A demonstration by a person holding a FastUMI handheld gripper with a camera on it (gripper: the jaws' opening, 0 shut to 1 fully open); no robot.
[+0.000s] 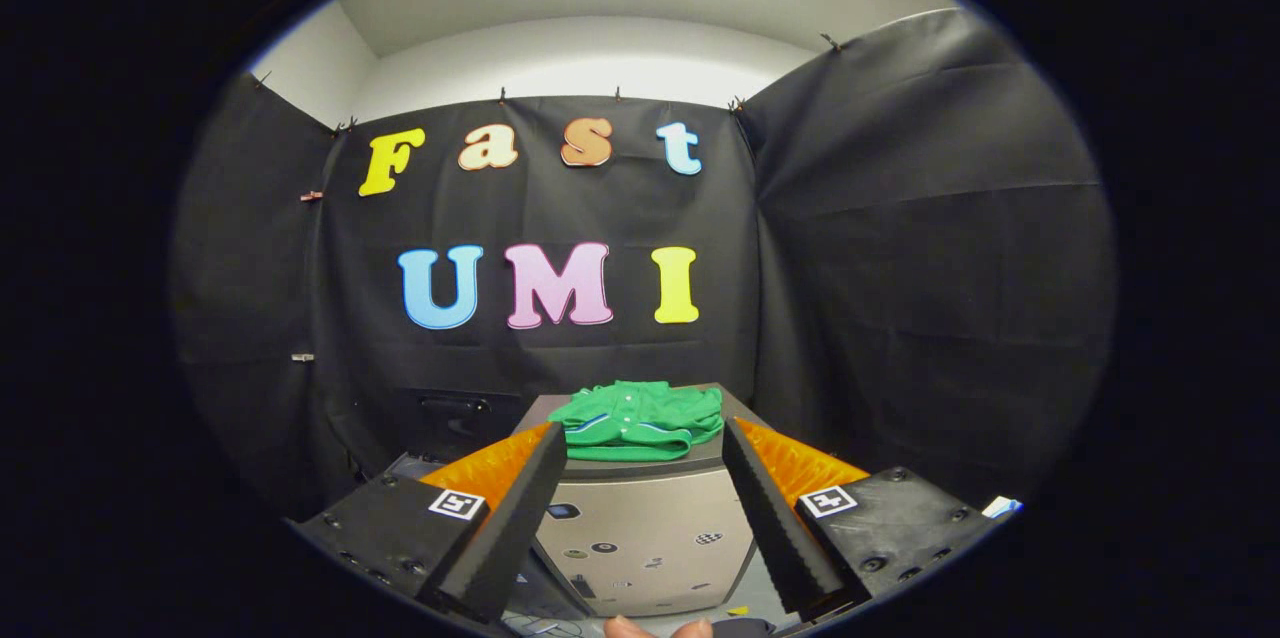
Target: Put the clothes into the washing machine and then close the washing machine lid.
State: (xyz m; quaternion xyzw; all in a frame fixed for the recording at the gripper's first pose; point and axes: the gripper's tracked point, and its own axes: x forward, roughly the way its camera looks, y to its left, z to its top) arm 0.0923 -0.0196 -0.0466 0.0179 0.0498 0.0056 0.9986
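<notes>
Here we look forward along the gripper (640,463), whose two fingers stand wide apart with nothing between them and touching nothing. Just beyond the fingertips, framed in the gap, we see the washing machine (640,528), a silvery grey box with a few small stickers or marks on its front face. Its lid (735,418) lies flat and closed on top, as far as we can judge from this low angle.

On the lid rests the green garment (640,421), folded into a loose pile; we make out a row of small pale buttons and thin blue and white trim along its edges. It sits toward the front of the machine's top, between the lines of the two fingers but well ahead of them and apart from both.

Behind the machine hangs the booth's black cloth wall (900,268), pinned up along its top edge, with a pale wall and ceiling (600,8) above it. To the machine's left, low against the cloth, we see a dark boxy thing (455,413) that is too dim to name.

Below the fingers, at the very bottom, we catch the tips of a person's fingers (655,628) beside a dark object (745,628).
</notes>
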